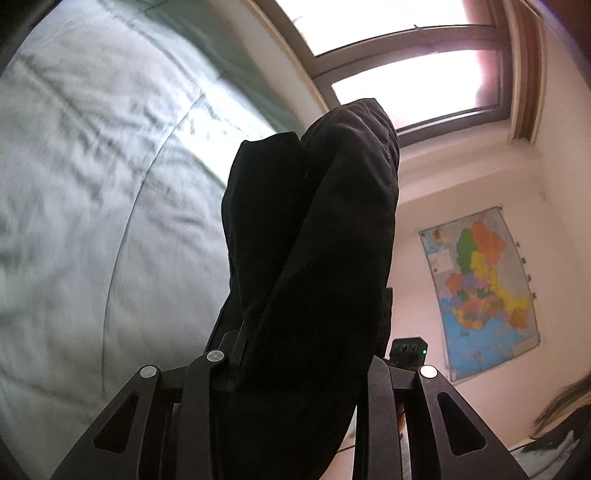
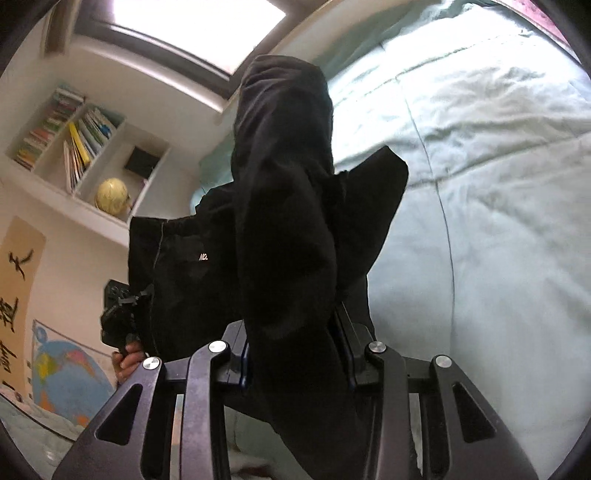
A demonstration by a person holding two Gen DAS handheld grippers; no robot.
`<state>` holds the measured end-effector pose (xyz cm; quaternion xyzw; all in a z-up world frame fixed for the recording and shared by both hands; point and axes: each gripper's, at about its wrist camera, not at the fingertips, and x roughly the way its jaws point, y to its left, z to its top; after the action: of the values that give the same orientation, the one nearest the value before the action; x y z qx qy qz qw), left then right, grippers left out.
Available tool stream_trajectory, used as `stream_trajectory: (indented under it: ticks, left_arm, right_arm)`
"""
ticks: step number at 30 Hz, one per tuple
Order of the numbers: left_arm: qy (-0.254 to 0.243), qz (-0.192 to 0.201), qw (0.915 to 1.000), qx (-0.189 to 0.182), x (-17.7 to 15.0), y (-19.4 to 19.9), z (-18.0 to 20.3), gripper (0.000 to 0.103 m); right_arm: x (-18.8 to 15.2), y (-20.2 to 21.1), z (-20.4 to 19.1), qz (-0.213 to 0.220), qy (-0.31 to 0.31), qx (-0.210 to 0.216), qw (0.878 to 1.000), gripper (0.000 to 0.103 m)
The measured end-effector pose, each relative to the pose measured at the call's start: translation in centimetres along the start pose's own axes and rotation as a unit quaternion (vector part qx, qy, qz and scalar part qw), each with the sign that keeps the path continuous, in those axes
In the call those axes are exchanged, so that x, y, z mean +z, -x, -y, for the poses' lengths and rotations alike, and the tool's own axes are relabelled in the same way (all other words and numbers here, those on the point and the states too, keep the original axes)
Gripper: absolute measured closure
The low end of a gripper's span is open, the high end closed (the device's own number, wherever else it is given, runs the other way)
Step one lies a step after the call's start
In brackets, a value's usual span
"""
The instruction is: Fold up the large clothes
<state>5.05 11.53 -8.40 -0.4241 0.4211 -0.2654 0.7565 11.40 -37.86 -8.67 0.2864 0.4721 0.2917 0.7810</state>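
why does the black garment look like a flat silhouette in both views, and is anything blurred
Left wrist view: the bright window backlights the black garment, blowing out the panes and crushing fabric detail; the bedspread is motion-smeared. Right wrist view: same backlit garment, window overexposed, fisheye bending the bookshelf.

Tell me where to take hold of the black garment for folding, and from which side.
Keep hold at the bunched edges: each tool, left and right, is shut on a thick gathered fold of the black garment, which hangs clear of the pale green bedding. Coming from the sides, one per end, probably spreads the cloth flat best.
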Motion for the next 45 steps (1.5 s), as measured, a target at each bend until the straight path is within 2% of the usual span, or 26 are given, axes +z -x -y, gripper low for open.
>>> stream_trajectory:
  ticks: [2,5,7,9,11,12,13,15,16,17,19,21,22,24,26,27,29,31,32,33,34,35,36,38,40,45]
  left_arm:
    - [0.018,-0.013,0.9997,0.012,-1.5,-0.1,-1.3,0.072]
    - [0.050,-0.035,0.9974,0.037,-2.9,-0.6,-4.3,0.072]
    - [0.092,-0.044,0.9915,0.081,-3.4,-0.4,-7.8,0.065]
    - [0.154,-0.029,0.9815,0.109,-3.4,0.8,-12.1,0.060]
    - [0.219,-0.013,0.9693,0.111,-3.4,2.4,-16.7,0.054]
    - [0.242,-0.009,0.9644,0.106,-3.6,3.0,-18.3,0.051]
    - [0.277,-0.005,0.9563,0.092,-4.0,3.9,-20.7,0.045]
    - [0.333,0.000,0.9408,0.060,-5.0,5.2,-23.5,0.044]
    - [0.343,0.009,0.9379,0.050,-5.4,6.1,-23.8,0.044]
    - [0.334,0.013,0.9410,0.056,-5.4,6.6,-23.4,0.044]
    - [0.281,0.019,0.9539,0.105,-4.9,7.9,-20.8,0.044]
    - [0.232,0.025,0.9621,0.141,-4.4,8.6,-18.0,0.044]
    - [0.192,0.031,0.9670,0.165,-3.9,9.0,-15.5,0.044]
    - [0.130,0.033,0.9742,0.182,-3.5,8.7,-11.5,0.044]
    - [0.073,0.026,0.9764,0.201,-3.4,7.5,-7.9,0.044]
    - [0.033,0.015,0.9772,0.209,-3.6,6.1,-5.6,0.044]
    - [-0.006,-0.008,0.9780,0.208,-4.1,3.6,-3.2,0.044]
    - [-0.055,-0.051,0.9719,0.223,-5.3,-0.8,-1.1,0.044]
    - [-0.077,-0.068,0.9661,0.237,-5.8,-2.8,-0.4,0.044]
    - [-0.094,-0.083,0.9601,0.250,-6.6,-3.9,0.0,0.044]
    - [-0.110,-0.105,0.9502,0.272,-7.5,-6.1,-0.2,0.044]
    - [-0.115,-0.126,0.9425,0.287,-8.4,-8.1,-0.9,0.044]
    - [-0.112,-0.135,0.9393,0.295,-8.8,-9.4,-1.5,0.044]
    - [-0.109,-0.137,0.9281,0.329,-9.6,-11.5,-3.6,0.044]
    - [-0.104,-0.141,0.9212,0.347,-9.7,-12.4,-4.7,0.044]
    - [-0.088,-0.144,0.9170,0.361,-8.6,-12.9,-4.1,0.044]
  right_arm:
    - [-2.0,0.8,0.5,-0.013,-0.011,-0.007,1.000,0.061]
    - [-3.8,-0.5,2.4,-0.035,-0.049,-0.029,0.998,0.061]
    - [-4.2,-1.7,4.4,-0.040,-0.080,-0.056,0.994,0.061]
    - [-4.2,-1.7,6.9,-0.029,-0.115,-0.090,0.989,0.060]
    - [-4.4,-1.2,9.8,-0.017,-0.169,-0.099,0.980,0.058]
    - [-4.6,-0.7,10.9,-0.011,-0.188,-0.101,0.977,0.057]
    - [-4.9,-0.1,11.9,-0.006,-0.199,-0.105,0.974,0.051]
    - [-5.3,0.8,13.0,0.000,-0.212,-0.137,0.968,0.047]
    - [-5.4,1.2,13.0,-0.002,-0.212,-0.153,0.965,0.047]
    - [-5.7,1.8,13.2,-0.003,-0.209,-0.165,0.964,0.047]
    - [-5.9,3.1,12.2,0.006,-0.195,-0.182,0.964,0.047]
    - [-5.6,4.0,9.6,0.013,-0.155,-0.203,0.967,0.047]
    - [-5.3,3.9,8.3,0.012,-0.134,-0.212,0.968,0.047]
    - [-5.4,4.9,5.9,0.005,-0.076,-0.230,0.970,0.047]
    - [-5.5,3.6,2.2,-0.004,-0.031,-0.230,0.973,0.037]
    - [-5.6,2.8,0.7,-0.012,-0.005,-0.230,0.973,0.034]
    - [-6.3,0.3,-2.1,-0.032,0.045,-0.240,0.969,0.031]
    - [-7.2,-3.3,-4.4,-0.059,0.095,-0.257,0.960,0.031]
    - [-7.7,-4.8,-4.9,-0.072,0.114,-0.273,0.953,0.031]
    - [-8.4,-6.9,-5.5,-0.087,0.136,-0.306,0.938,0.031]
    - [-9.0,-7.9,-5.4,-0.094,0.147,-0.328,0.928,0.031]
    - [-9.4,-9.1,-5.4,-0.099,0.153,-0.347,0.920,0.031]
    - [-10.0,-10.4,-5.1,-0.109,0.154,-0.359,0.914,0.031]
    - [-10.8,-11.5,-4.2,-0.122,0.146,-0.367,0.911,0.031]
    - [-11.3,-12.9,-2.5,-0.137,0.133,-0.372,0.908,0.031]
    - [-10.6,-13.1,0.3,-0.147,0.074,-0.354,0.921,0.028]
